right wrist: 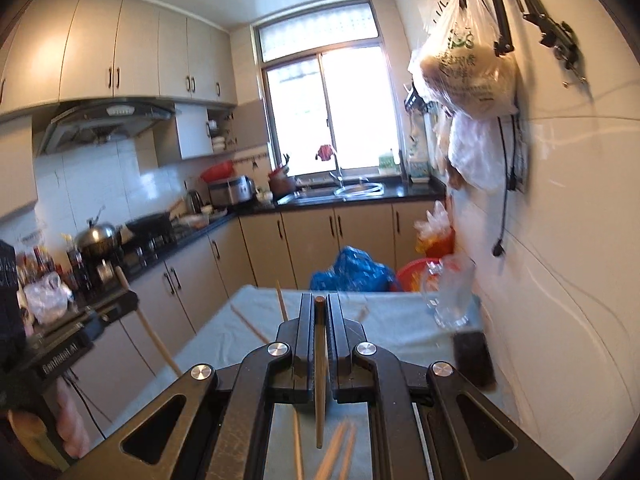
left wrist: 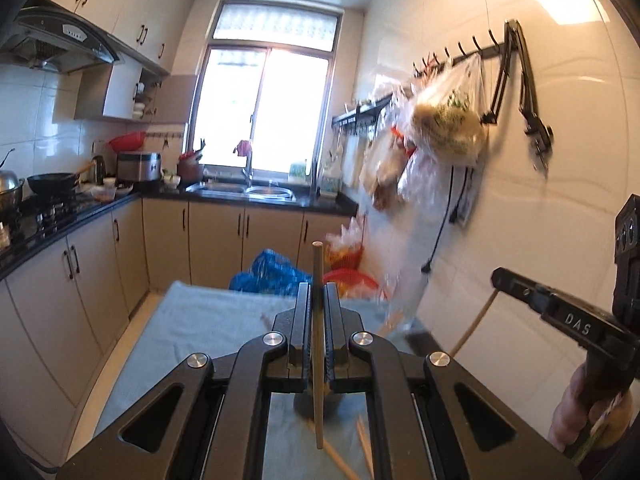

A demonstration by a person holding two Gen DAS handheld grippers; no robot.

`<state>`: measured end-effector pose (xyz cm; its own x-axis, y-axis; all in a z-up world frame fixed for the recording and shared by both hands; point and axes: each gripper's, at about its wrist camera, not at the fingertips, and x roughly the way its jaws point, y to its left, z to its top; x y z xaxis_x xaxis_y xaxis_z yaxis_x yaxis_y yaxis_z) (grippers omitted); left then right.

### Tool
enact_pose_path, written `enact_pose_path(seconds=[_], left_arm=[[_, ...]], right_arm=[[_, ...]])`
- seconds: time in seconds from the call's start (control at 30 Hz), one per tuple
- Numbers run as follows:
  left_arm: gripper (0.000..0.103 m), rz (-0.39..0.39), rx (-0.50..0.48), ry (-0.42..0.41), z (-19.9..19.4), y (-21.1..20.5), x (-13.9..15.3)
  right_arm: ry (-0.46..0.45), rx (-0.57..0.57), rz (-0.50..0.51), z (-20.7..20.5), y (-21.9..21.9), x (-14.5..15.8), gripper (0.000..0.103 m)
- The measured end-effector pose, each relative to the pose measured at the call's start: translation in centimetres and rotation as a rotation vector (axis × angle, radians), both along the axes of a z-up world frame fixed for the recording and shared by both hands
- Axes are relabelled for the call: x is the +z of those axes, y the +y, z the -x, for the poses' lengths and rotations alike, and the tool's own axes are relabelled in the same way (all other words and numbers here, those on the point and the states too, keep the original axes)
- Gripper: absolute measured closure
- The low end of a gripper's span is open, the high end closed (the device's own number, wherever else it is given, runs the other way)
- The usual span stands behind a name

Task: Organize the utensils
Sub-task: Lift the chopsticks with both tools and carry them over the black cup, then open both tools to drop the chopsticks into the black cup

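My left gripper is shut on a pale wooden chopstick that stands nearly upright between the pads, its top end above the fingertips. My right gripper is shut on a darker wooden chopstick, also nearly upright. Both are held above a table covered with a grey-blue cloth. Several loose chopsticks lie on the cloth below. The right gripper shows at the right of the left wrist view; the left gripper shows at the left of the right wrist view.
A clear glass and a dark container stand at the table's right edge by the tiled wall. Plastic bags hang from wall hooks. A blue bag and red basin sit beyond the table. Counter with stove and sink runs left and far.
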<state>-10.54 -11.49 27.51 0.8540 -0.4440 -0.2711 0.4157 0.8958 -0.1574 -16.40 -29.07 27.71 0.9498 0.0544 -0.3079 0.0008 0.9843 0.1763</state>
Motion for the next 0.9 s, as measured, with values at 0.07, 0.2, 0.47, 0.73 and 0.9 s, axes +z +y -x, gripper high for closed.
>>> enact_pose_path(seconds=[0.07, 0.2, 0.47, 0.73, 0.9], left_arm=[[0.098, 0.011, 0.011, -0.013, -1.7, -0.9, 0.6], [0.098, 0.026, 0.03, -0.016, -5.2, -2.9, 0.8], [0.098, 0.015, 0.02, 0.116, -11.9, -4.9, -3.5], [0.096, 0.004, 0.038, 0.168, -12.9, -4.7, -6.0], [0.068, 0.03, 0.049, 0.142, -10.8, -3.4, -4.7]], right_arm=[[-0.013, -0.002, -0.02, -1.7, -0.1, 0.5, 0.097], [-0.016, -0.009, -0.052, -5.2, -0.2, 0.5, 0.097], [0.07, -0.004, -0.089, -10.4, -0.9, -3.1, 0.097], [0.151, -0.007, -0.089, -12.3, -1.3, -6.6, 0.096], [0.142, -0.023, -0.094, -11.9, -1.7, -6.5, 0.061]])
